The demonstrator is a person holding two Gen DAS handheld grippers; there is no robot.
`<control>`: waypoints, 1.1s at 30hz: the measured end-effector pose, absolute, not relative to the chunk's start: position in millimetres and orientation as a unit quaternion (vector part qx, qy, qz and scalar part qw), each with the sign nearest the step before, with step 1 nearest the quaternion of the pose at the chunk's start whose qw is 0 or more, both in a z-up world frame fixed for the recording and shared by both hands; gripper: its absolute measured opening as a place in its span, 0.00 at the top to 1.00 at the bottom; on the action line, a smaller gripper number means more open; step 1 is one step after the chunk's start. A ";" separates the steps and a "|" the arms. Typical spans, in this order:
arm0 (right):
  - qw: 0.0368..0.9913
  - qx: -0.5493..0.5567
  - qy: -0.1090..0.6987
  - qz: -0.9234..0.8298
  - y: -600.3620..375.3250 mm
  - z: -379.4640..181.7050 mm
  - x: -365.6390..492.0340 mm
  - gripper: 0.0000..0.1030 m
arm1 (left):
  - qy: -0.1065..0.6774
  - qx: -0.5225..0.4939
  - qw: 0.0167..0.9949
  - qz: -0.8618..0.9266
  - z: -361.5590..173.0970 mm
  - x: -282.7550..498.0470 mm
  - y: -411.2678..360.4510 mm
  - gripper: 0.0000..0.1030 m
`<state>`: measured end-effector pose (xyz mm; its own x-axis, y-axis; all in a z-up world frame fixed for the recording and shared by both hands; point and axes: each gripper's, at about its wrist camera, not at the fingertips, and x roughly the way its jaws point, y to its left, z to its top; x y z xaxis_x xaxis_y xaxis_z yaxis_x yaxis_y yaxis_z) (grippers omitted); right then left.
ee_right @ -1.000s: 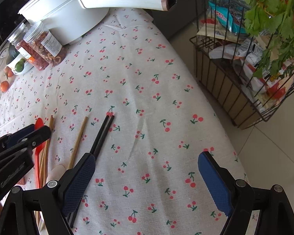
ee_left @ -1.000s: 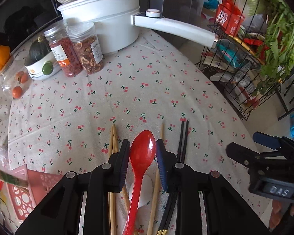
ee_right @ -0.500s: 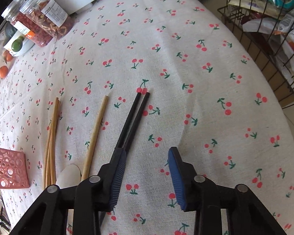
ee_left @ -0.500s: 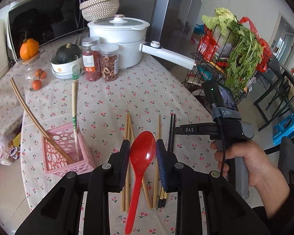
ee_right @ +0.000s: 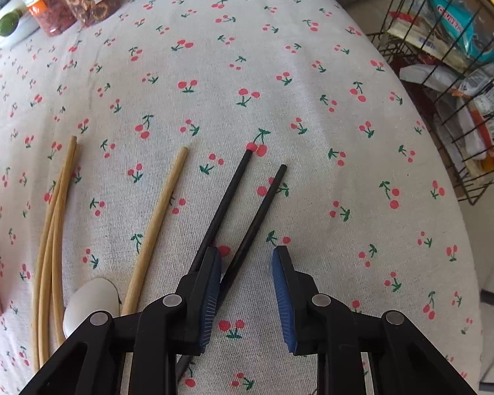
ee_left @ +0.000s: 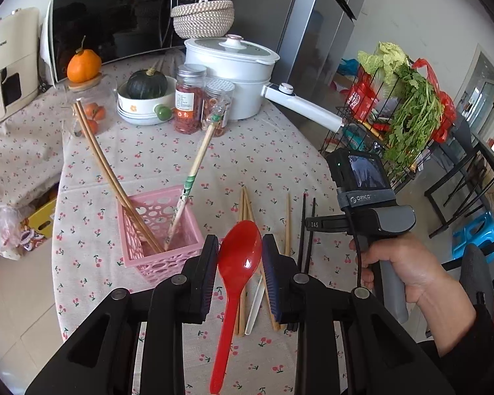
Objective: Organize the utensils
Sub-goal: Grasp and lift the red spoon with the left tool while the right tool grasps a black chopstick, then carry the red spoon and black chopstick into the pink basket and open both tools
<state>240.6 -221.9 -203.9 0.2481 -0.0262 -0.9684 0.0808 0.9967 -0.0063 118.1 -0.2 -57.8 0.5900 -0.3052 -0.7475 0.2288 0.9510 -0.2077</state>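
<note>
My left gripper point(ee_left: 240, 247) is shut on a red spoon point(ee_left: 235, 283) and holds it above the table, near the pink basket point(ee_left: 158, 227), which holds brown chopsticks point(ee_left: 108, 171) and a green-banded one point(ee_left: 194, 174). On the cloth lie wooden chopsticks point(ee_right: 56, 217), a single wooden one point(ee_right: 154, 227), a white spoon point(ee_right: 89, 306) and a black pair point(ee_right: 247, 204). My right gripper point(ee_right: 247, 260) is open low over the black pair, one stick by its left finger, one between the fingers. It also shows in the left wrist view point(ee_left: 362, 220).
At the table's back stand a white pot with a long handle point(ee_left: 233, 75), spice jars point(ee_left: 189, 98), a bowl with a squash point(ee_left: 145, 98), a microwave point(ee_left: 115, 19). A wire rack of vegetables point(ee_left: 398, 105) stands right, past the table edge point(ee_right: 444, 197).
My left gripper has risen and pulled back with the red spoon, bringing the basket into view. My right gripper has narrowed and dropped down over the black chopsticks, which have spread apart.
</note>
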 end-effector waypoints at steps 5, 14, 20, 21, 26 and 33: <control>0.796 0.058 0.602 -0.016 -226.3 -203.4 236.9 0.93 | 0.414 -0.055 0.897 -0.144 -51.2 115.1 12.2 0.72; 0.860 0.116 0.493 0.064 -241.1 -130.6 190.3 0.95 | 0.359 -0.067 0.920 -0.143 -24.1 99.5 26.9 0.72; 0.907 0.091 0.394 0.118 -227.6 -68.9 139.9 0.95 | 0.306 -0.099 0.937 -0.135 -1.8 89.1 43.6 0.72; 0.912 0.087 0.381 0.124 -223.1 -61.8 133.8 0.95 | 0.295 -0.105 0.940 -0.132 1.4 87.6 46.2 0.72; 0.935 0.070 0.318 0.141 -214.3 -31.0 108.2 0.95 | 0.243 -0.128 0.955 -0.113 15.2 85.1 61.7 0.72; 0.942 0.090 0.271 0.175 -210.3 7.4 101.0 0.95 | 0.168 -0.139 0.972 -0.084 26.3 93.2 74.7 0.72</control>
<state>101.0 -210.3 7.4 0.7918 0.3782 -0.4796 -0.2810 0.9228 0.2637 93.2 74.7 26.3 0.9294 -0.2095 -0.3039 0.1158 0.9472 -0.2990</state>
